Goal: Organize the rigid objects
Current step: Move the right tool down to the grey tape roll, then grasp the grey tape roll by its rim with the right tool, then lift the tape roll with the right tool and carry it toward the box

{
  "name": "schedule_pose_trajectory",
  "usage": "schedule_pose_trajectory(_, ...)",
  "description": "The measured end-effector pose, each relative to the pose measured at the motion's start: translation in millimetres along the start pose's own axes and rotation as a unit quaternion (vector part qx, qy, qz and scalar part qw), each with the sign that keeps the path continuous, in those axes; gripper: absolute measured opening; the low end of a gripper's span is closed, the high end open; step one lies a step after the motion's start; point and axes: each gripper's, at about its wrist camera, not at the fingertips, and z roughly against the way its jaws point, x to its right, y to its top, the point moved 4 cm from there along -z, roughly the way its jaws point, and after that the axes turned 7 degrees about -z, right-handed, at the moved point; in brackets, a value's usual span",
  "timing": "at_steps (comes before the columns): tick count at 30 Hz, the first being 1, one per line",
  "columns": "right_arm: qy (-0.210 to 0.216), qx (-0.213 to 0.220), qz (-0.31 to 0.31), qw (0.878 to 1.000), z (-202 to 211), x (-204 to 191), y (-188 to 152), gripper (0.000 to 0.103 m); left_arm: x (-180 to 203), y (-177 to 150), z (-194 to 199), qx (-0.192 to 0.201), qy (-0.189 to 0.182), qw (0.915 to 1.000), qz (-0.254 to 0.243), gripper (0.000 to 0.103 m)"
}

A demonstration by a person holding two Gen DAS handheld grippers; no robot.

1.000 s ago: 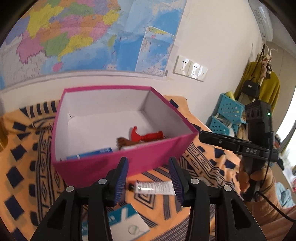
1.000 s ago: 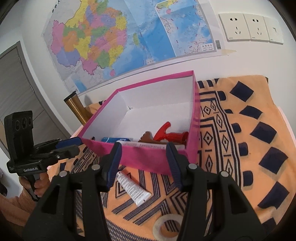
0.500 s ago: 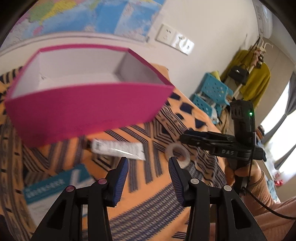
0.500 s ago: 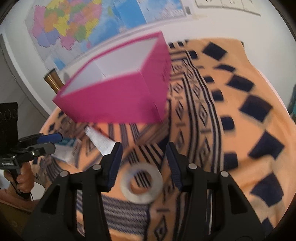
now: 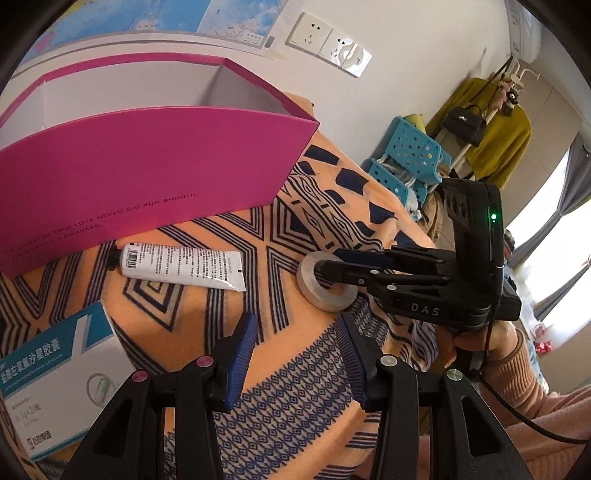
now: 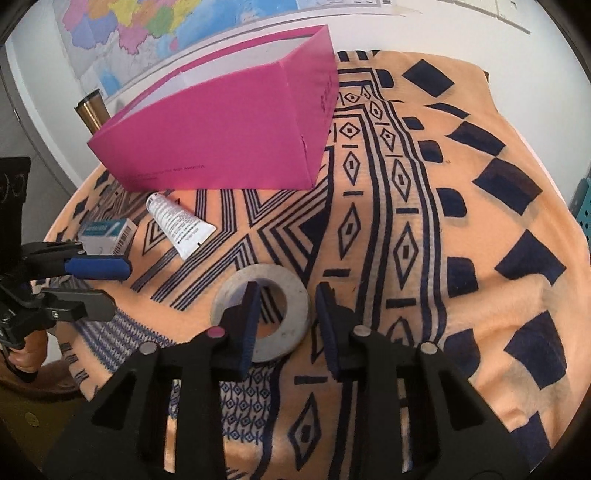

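While the right gripper (image 6: 285, 314) sits low over the patterned orange cloth (image 6: 461, 240) covering the table, its fingers are spread wide and straddle the near-right rim of a grey tape roll (image 6: 260, 312) lying flat: the left finger (image 6: 248, 314) stands over the ring's centre hole and the right finger just outside the rim (whether either pad touches the ring cannot be told). Nothing is gripped yet.

The left gripper (image 5: 297, 354) hovers over the cloth short of the roll, fingers also wide apart and empty. In its view the same tape roll (image 5: 314, 286) shows just beyond its fingertips, with the right gripper's dark fingers reaching onto it from the right.

Further back and to the left, a white tube (image 6: 180, 223) with printed text and a barcode lies on its side, its cap end pointing toward the box. Beside it, nearer the table's left edge, rests a white and teal carton (image 6: 105, 230).

Behind these stands the open pink box (image 6: 221, 136), white inside, its contents hidden from both cameras. Beyond it hang a wall map (image 6: 155, 26) and a row of sockets (image 5: 328, 44).
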Motion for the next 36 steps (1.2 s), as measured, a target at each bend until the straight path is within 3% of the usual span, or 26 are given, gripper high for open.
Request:
schedule_pose_trajectory(4,-0.017,0.003,0.017,1.0,-1.4,-3.0,-1.2,0.028,0.2,-0.8,-1.8,-0.003,-0.002,1.0,0.001,0.046)
schedule_pose_trajectory(8,-0.043,0.008,0.035,0.998,-2.0,-5.1,-2.7,0.019,1.8,-1.5,-5.3,-0.009,-0.006,0.9999,0.0,0.046)
schedule_pose_trajectory(12,-0.049,0.013,0.036,0.998,-0.3,-6.0,-3.1,0.018,5.1,-1.2,-10.4,-0.015,-0.012,0.9998,-0.002,0.044)
schedule_pose_trajectory(21,-0.024,0.042,0.028,0.998,17.0,-19.2,5.5,0.018,15.5,7.5,-13.1,-0.01,-0.031,0.9994,-0.012,0.033)
schedule_pose_trajectory(27,-0.005,0.056,0.04,0.998,23.9,-35.4,15.4,0.018,16.1,17.6,-3.8,0.007,-0.024,0.9995,-0.017,0.028)
schedule_pose_trajectory(36,0.01,0.086,0.063,0.994,33.3,-55.7,38.7,0.018,5.3,31.4,14.7,0.03,-0.012,0.9994,-0.014,0.028)
